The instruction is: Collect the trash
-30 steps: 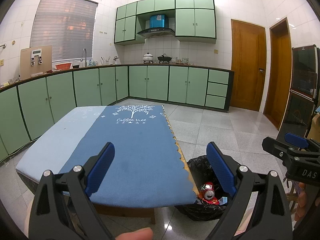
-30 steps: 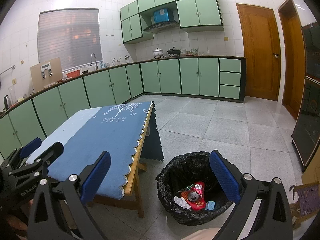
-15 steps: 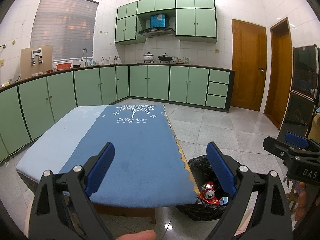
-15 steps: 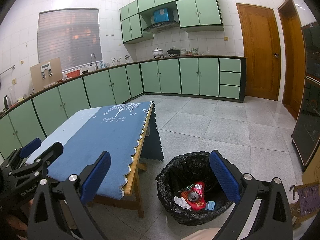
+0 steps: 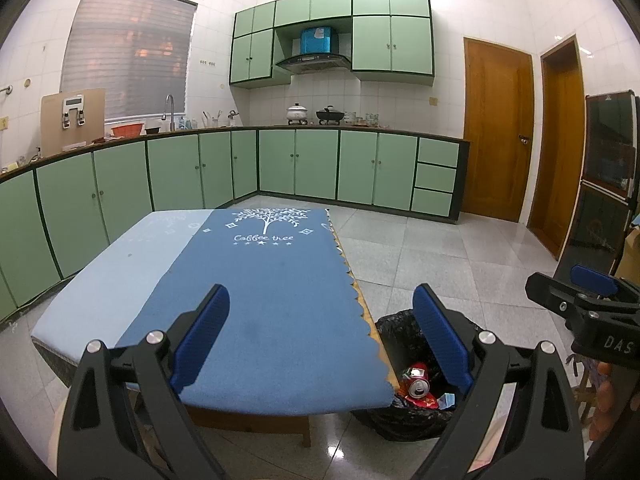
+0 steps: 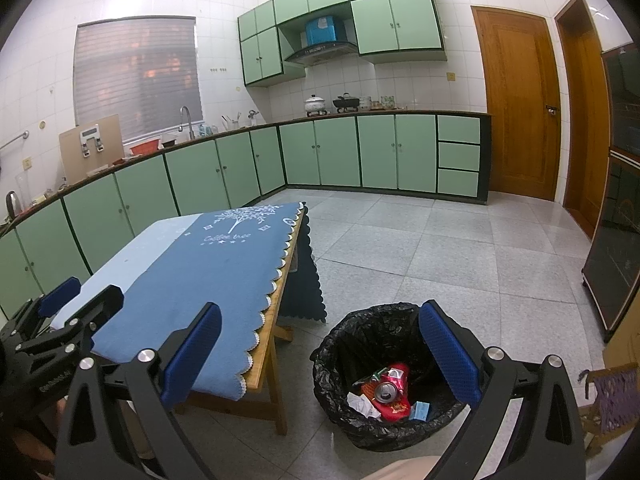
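Nothing is changing from a second ago: both views are staying as they were. The left hand-held gripper (image 5: pixel 320 340) is hovering over the near end of the table (image 5: pixel 256 300), fingers spread wide and holding nothing. The right hand-held gripper (image 6: pixel 320 352) is hanging beside it, equally spread and unloaded, above the bin (image 6: pixel 344 344), where a can (image 6: pixel 386 390) and wrappers (image 6: pixel 394 410) are lying.

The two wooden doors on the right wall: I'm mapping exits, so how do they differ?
The nearer door stands further right and is seen at a steep angle; the farther door faces the camera more squarely. The farther door shows a metal handle; none is visible on the nearer door. Both are brown panelled wood, and both look shut.
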Demonstrator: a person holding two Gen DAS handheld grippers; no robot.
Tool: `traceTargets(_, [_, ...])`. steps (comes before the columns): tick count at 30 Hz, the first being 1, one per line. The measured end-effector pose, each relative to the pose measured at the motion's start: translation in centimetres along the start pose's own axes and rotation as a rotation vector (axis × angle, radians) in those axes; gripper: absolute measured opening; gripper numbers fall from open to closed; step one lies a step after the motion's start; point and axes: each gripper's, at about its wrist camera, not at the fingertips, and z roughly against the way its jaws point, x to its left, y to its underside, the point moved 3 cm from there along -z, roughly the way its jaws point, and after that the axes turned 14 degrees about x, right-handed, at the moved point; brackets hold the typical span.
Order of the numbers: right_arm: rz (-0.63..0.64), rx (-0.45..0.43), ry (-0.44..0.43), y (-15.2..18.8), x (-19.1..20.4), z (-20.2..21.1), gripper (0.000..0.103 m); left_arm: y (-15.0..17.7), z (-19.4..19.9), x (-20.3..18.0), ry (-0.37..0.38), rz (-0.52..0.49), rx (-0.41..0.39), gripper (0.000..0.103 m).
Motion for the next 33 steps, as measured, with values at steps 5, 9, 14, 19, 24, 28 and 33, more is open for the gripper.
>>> traceTargets(5, [0.002,0.001,0.000,-0.03,-0.01,0.00,0.097,-0.13,-0.15,-0.16,-0.004,-0.002,0.004,0.090])
traceTargets(9, [0.001,0.001,0.000,-0.04,0.01,0.00,0.097,-0.32,-0.27,-0.32,-0.008,-0.004,0.011,0.090])
traceTargets(14, [0.000,0.001,-0.001,-0.08,0.00,0.04,0.097,-0.60,-0.21,-0.62,-0.011,-0.002,0.013,0.090])
traceTargets(19, [0.000,0.001,-0.001,-0.12,-0.03,0.07,0.097,-0.71,-0.30,-0.65,-0.012,-0.004,0.017,0.090])
traceTargets(24, [0.001,0.001,0.000,-0.15,-0.04,0.08,0.097,-0.69,-0.32,-0.64,-0.014,-0.002,0.018,0.090])
traceTargets(28, [0.000,0.001,-0.001,-0.16,-0.03,0.10,0.097,-0.57,-0.31,-0.69,-0.015,-0.002,0.018,0.090])
traceTargets(33, [0.000,0.002,0.000,-0.19,-0.05,0.11,0.097,-0.56,-0.32,-0.70,-0.015,-0.002,0.018,0.090])
